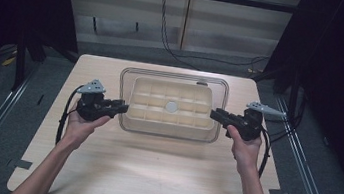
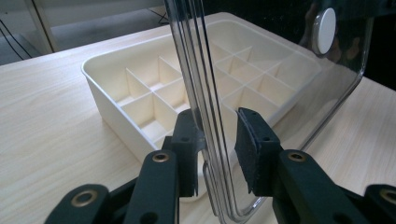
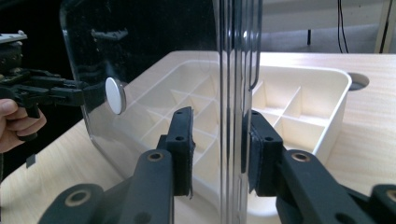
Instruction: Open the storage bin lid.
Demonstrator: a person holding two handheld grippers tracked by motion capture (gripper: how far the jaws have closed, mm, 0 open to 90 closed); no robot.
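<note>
A clear lid (image 1: 175, 79) with a white round knob (image 1: 171, 107) hangs level just above a cream divided tray (image 1: 132, 116) on the wooden table. My left gripper (image 1: 123, 107) is shut on the lid's left edge and my right gripper (image 1: 214, 114) on its right edge. In the left gripper view the lid's rim (image 2: 212, 116) stands edge-on between the pads of the left gripper (image 2: 218, 140), with the tray (image 2: 107, 88) beyond. In the right gripper view the right gripper (image 3: 219, 140) clamps the lid (image 3: 93, 56) the same way; the tray (image 3: 327, 93) lies behind and the left gripper (image 3: 86, 94) holds the far edge.
The table (image 1: 151, 165) has bare wood in front of the tray and at both sides. A round hole (image 3: 357, 80) sits in the tabletop behind the tray. Cables run over the floor behind the table, and dark curtains hang at left and right.
</note>
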